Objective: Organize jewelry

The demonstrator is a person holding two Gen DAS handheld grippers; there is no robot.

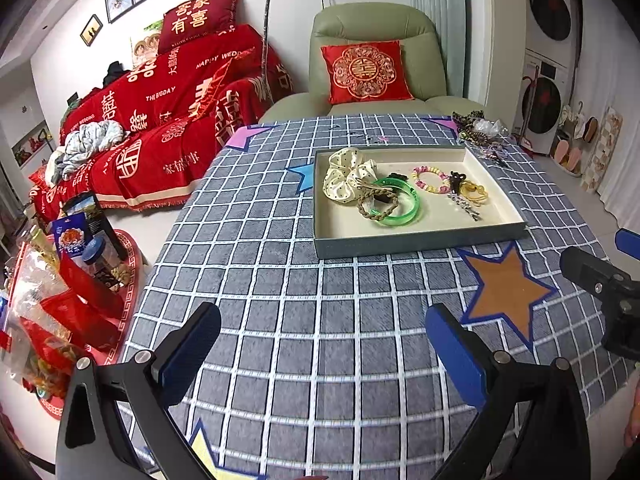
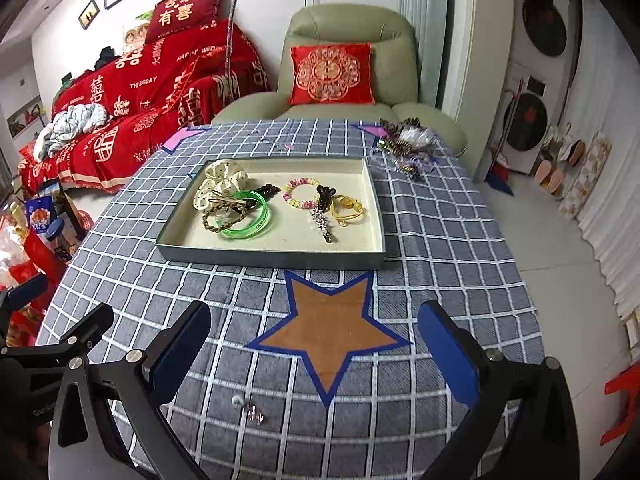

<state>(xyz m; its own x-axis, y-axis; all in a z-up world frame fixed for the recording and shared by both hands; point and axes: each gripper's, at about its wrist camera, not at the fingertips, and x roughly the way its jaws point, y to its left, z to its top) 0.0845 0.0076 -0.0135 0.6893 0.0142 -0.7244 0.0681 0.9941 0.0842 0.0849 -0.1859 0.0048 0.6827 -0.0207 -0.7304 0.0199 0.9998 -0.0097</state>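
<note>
A shallow cream-lined tray sits on the checked tablecloth. It holds a cream scrunchie, a green bangle, a braided brown hair tie, a pink bead bracelet, a yellow bracelet and a silver hair clip. A pile of loose jewelry lies at the far right corner of the table. A small silver piece lies near my right gripper. My left gripper and right gripper are open and empty, short of the tray.
A green armchair with a red cushion stands behind the table. A red-covered sofa is to the left. Snack bags and jars sit left of the table. The right gripper shows at the left view's right edge.
</note>
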